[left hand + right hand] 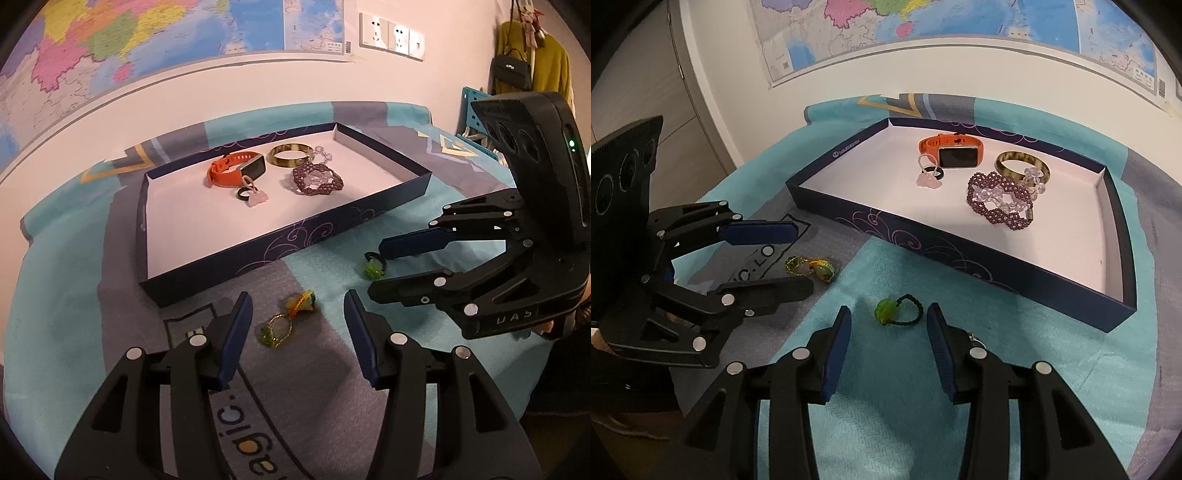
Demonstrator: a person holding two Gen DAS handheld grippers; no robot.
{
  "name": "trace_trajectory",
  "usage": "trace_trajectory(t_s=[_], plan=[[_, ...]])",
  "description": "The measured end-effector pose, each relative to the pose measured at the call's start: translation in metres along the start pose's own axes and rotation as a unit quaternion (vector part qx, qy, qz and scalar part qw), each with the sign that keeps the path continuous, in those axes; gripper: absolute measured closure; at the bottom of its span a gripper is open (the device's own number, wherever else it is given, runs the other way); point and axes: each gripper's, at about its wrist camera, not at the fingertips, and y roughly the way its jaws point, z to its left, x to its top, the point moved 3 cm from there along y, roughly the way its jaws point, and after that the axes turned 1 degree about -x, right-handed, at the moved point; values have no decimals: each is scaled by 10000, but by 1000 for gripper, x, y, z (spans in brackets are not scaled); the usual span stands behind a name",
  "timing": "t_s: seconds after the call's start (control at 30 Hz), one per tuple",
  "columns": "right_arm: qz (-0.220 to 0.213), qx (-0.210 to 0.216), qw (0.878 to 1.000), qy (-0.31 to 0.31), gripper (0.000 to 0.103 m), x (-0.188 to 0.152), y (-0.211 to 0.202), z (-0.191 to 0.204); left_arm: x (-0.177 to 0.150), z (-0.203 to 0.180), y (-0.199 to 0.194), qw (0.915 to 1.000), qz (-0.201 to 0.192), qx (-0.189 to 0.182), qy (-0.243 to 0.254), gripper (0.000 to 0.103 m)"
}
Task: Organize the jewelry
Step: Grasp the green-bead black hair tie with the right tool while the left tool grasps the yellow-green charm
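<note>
A dark blue shallow box (258,254) (960,254) with a white floor holds an orange watch (236,170) (951,149), a brown bangle (288,155) (1021,162), a purple bead bracelet (317,179) (999,201) and a black ring with a pink charm (251,195) (931,177). On the cloth lie a gold chain piece with green and yellow beads (286,321) (810,268) and a black ring with a green bead (375,264) (897,312). My left gripper (299,314) (805,258) is open around the gold piece. My right gripper (886,314) (376,267) is open around the green-bead ring.
A teal and grey patterned cloth (74,295) (905,406) covers the table. A map (110,44) hangs on the wall behind. Sockets (391,35), a black bag (511,72) and a yellow garment (550,66) are at the right.
</note>
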Motion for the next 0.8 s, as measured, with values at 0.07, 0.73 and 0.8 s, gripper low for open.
trace_trajectory(t_s=[0.07,0.73,0.8], plan=[[-1,-5,10000,12,64,0,0,-1,2,0,2,10000,12,-14,9,56],[-28,-84,9999,120,79,0,-3,-6,1,-1,18,9991,356,-246,-33,84],[-38,-87,9999,131,79,0,-4,-6,1,-1,18,9990,363,-257,-45,84]])
